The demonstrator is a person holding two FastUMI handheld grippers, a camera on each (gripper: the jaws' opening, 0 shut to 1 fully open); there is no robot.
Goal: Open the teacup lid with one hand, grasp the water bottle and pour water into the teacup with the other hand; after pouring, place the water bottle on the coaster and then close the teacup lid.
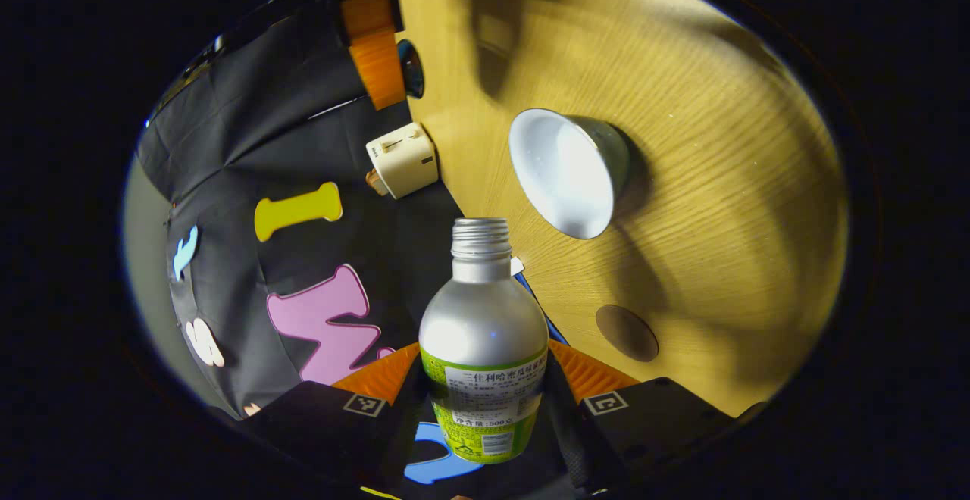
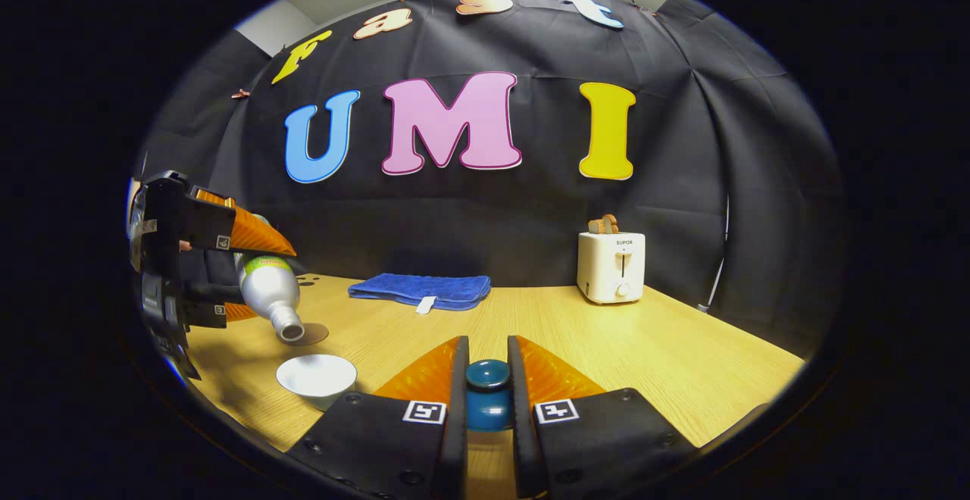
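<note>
Left tool (image 1: 485, 379) grips the silver water bottle (image 1: 485, 318) by its lower body, both fingers pressed on it; seen from the right gripper view, the bottle is tilted with its uncapped mouth pointing down toward the open white teacup (image 2: 316, 376) on the wooden surface (image 2: 682, 348), not yet over it. Right tool (image 2: 489, 386) is closed on the knob of the dark blue teacup lid (image 2: 487, 390), held clear of the cup. To pour well, bring the mouth above the bowl's middle before tipping further, slowly, with the round brown coaster (image 1: 627, 332) near the cup left free.
</note>
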